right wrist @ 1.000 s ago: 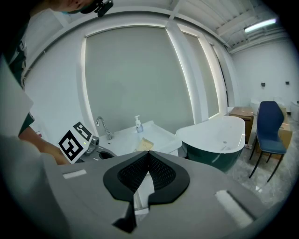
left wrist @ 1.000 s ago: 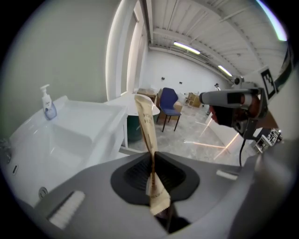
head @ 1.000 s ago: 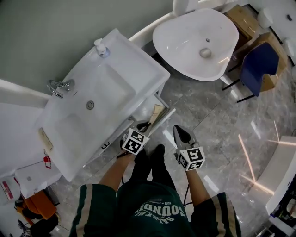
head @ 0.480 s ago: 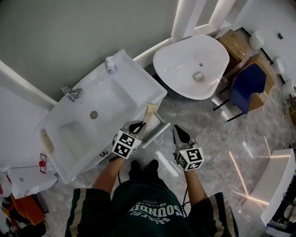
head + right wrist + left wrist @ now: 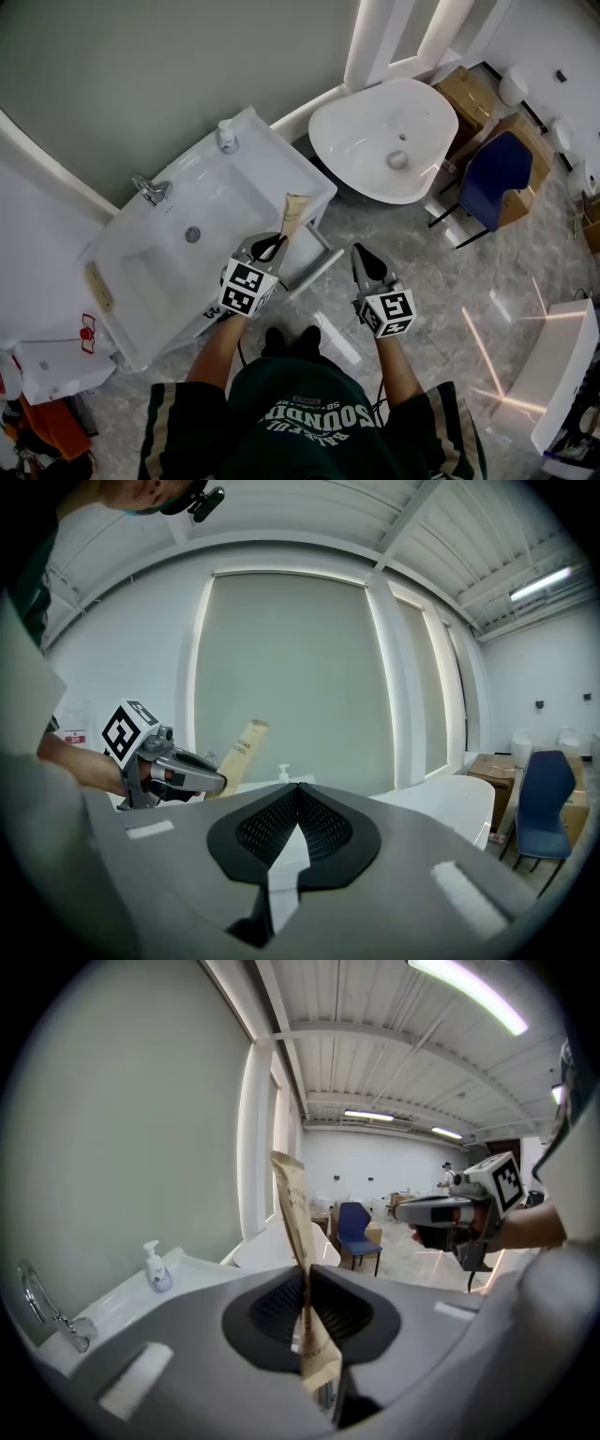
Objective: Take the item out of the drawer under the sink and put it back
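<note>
Overhead, from the head view, we are standing at the white sink point(image 5: 272, 164) with a gripper in each hand. We are gripping a beige tube point(image 5: 293, 214) in the left gripper point(image 5: 274, 246), and the tube is pointing up and away from us over the sink's near corner, above the open drawer point(image 5: 319, 265) that is sticking out below the basin. We are holding the right gripper point(image 5: 361, 255) just to the right of the drawer, over the grey floor, touching nothing. A soap dispenser point(image 5: 226, 137) is sitting at the sink's far corner, a faucet point(image 5: 150, 189) along its back edge, and an oval basin point(image 5: 389, 141) and a blue chair point(image 5: 492, 178) beyond.

In the left gripper view, we are pinching the tube point(image 5: 292, 1218) between narrow jaws of the left gripper point(image 5: 307, 1274); it is rising nearly upright from the pads, its crimped end hanging below them. The right gripper point(image 5: 459, 1213) is showing off to the right, well apart.

In the right gripper view, we are keeping nothing in the right gripper point(image 5: 298, 787): its jaw tips are meeting, with only a slim gap lower down. To the left, the left gripper point(image 5: 178, 772) is holding the tilted tube point(image 5: 242, 752) out in the air.
</note>
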